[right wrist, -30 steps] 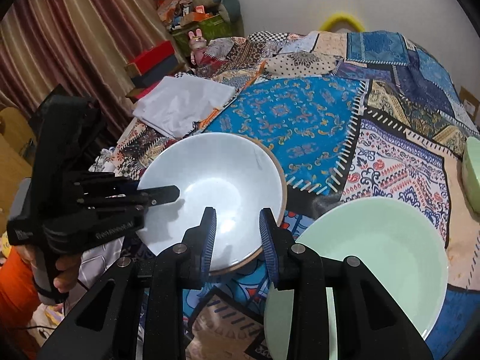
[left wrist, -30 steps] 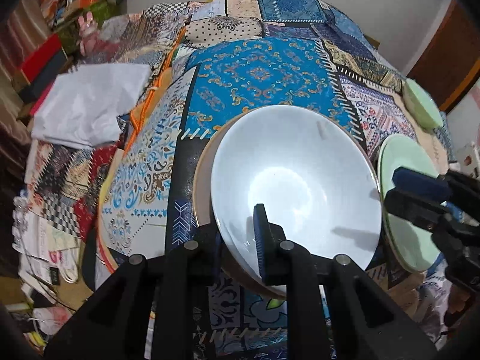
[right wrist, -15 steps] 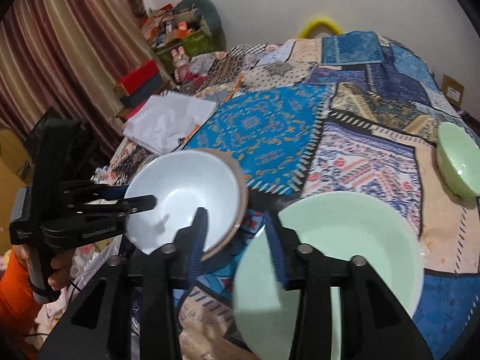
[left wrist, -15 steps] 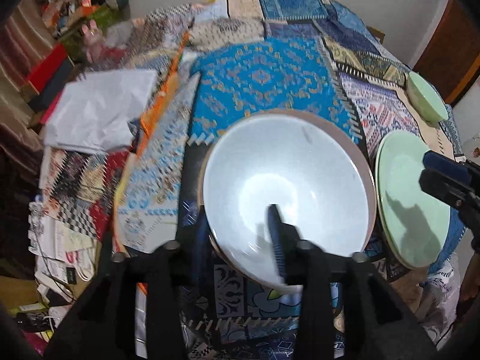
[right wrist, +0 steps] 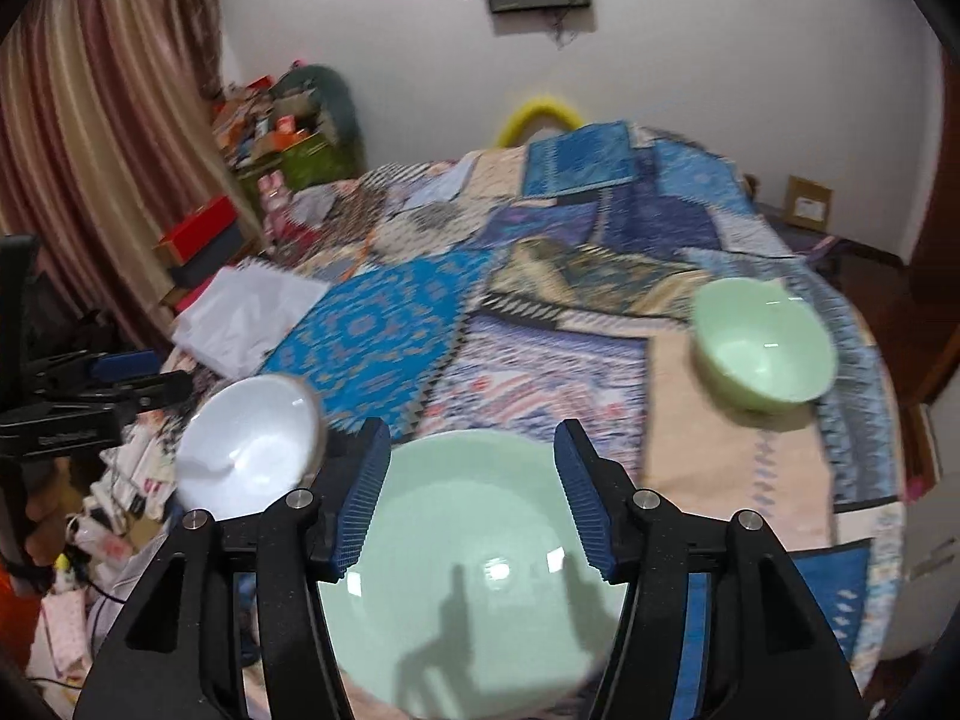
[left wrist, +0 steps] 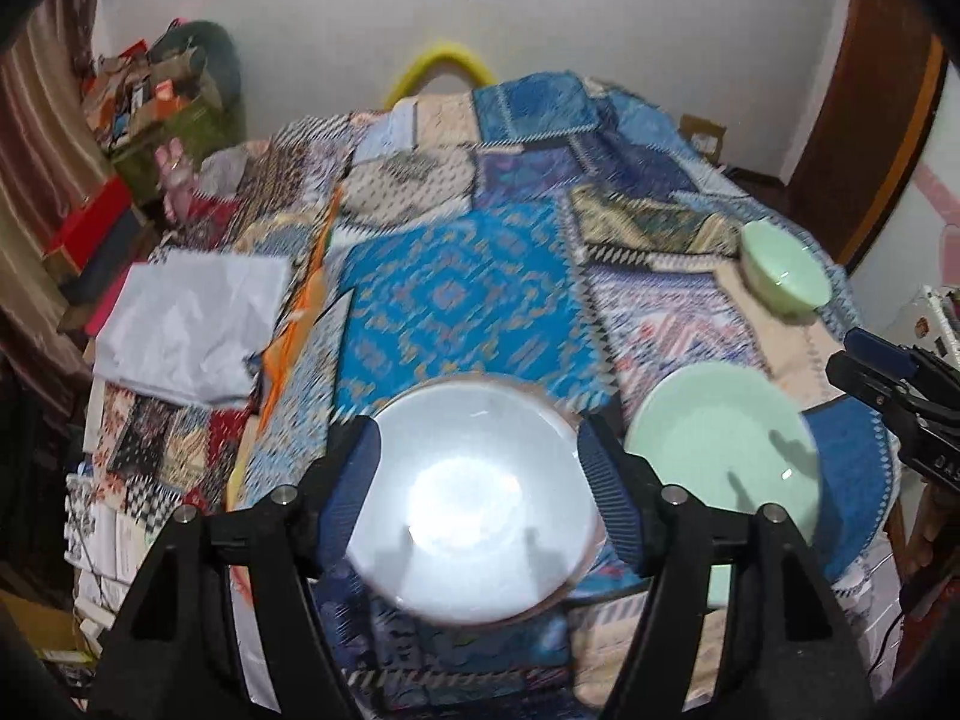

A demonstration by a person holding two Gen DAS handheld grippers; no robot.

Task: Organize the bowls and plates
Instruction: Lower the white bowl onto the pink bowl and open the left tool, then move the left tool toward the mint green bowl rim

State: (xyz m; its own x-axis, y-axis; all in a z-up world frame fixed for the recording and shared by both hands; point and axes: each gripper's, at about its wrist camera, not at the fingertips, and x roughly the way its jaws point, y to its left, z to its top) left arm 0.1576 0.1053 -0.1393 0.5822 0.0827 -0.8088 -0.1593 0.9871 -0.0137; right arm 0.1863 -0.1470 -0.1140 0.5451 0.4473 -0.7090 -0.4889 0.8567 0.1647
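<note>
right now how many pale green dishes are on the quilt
2: a wide pale green plate at the near edge, below the right gripper, and a small pale green bowl farther back to its right. None seem hidden.

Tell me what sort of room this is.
Probably a lived-in bedroom: a large bed-like surface under a patchwork quilt, a striped curtain at the side, and boxes and clutter piled in the corner.

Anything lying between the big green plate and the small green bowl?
No. Only bare patchwork cloth lies between the green plate and the small green bowl, clearest in the right wrist view.
</note>
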